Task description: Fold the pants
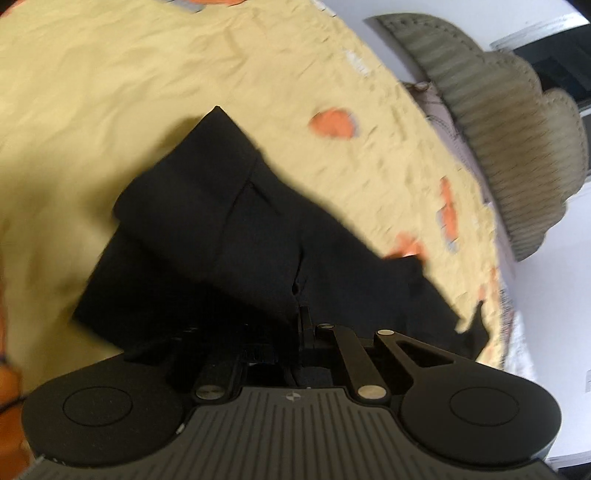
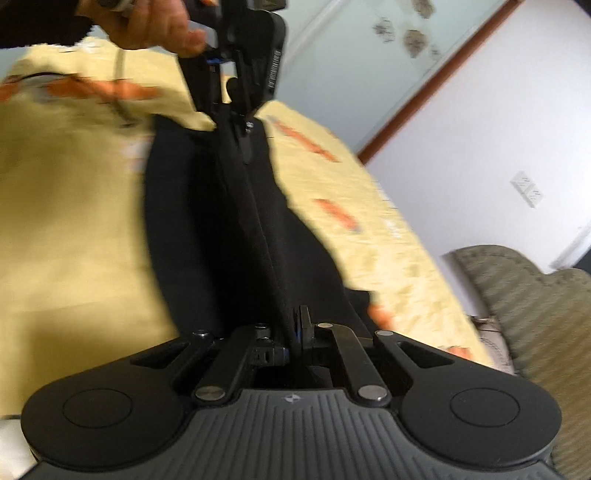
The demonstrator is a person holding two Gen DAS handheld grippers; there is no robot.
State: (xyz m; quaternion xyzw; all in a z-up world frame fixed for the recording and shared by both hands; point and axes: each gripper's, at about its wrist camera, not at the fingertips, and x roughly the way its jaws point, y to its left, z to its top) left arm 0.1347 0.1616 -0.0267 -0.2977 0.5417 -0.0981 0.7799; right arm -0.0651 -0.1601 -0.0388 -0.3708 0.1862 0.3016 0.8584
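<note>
The black pants [image 2: 236, 221] lie on a yellow bedspread [image 2: 74, 221] and are partly lifted, stretched as one taut ridge of fabric between the two grippers. In the right wrist view the long axis runs straight ahead from the right gripper [image 2: 297, 325] to the left gripper [image 2: 240, 129], so the cloth lies directly forward of the right jaws and ends at the left ones.

Right gripper: clenched on the near end of the ridge, fabric passing between its fingers. Left gripper [image 1: 301, 314]: jaws drawn together on a pinch of dark cloth at its tips, the rest of the pants [image 1: 207, 221] spreading forward and to its left in loose layers. A hand [image 2: 155, 26] carries the left gripper at the far end.

Judgement: both ends are held, neither hand is nearer; the next fold turns on swinging one end over along this axis. A ribbed olive headboard [image 1: 498, 129] stands off to the right of the gripper.
</note>
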